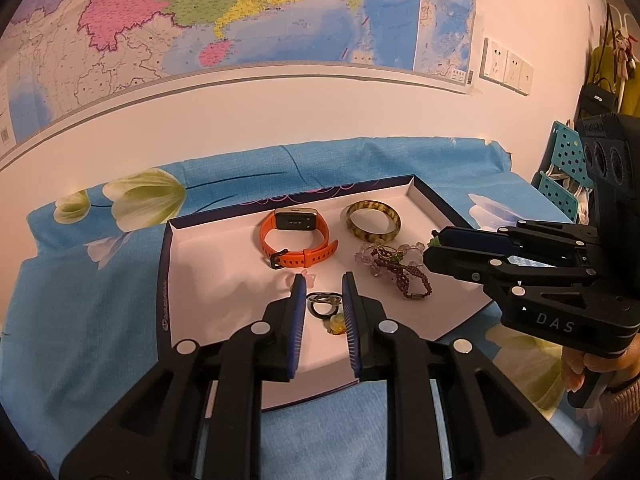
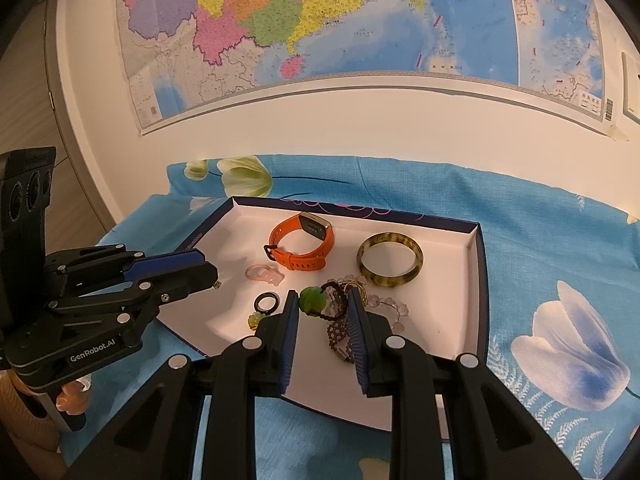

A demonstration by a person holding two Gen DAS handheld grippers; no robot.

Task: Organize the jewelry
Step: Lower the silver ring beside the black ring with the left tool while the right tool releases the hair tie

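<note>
right wrist: green pendant (image 2: 313, 299) plain | left wrist: wall sockets (image 1: 507, 66)

Your left gripper (image 1: 322, 285) hovers low over the near part of a shallow white-lined box (image 1: 422, 195), its blue-padded fingers (image 1: 297, 292) slightly apart with nothing pinched between them. Framed in the gap lies a dark ring (image 1: 322, 303) beside a small yellow charm (image 1: 337, 325). Farther back in the box sit an orange smartwatch (image 1: 296, 236) and a mottled green bangle (image 1: 373, 220), with a tangle of beaded bracelets (image 1: 394, 266) to the right. Your right gripper (image 1: 436, 240) reaches in from the right, its tips over the beads. The box rests on a blue floral cloth (image 1: 80, 280) below a wall map (image 1: 240, 20).
</note>
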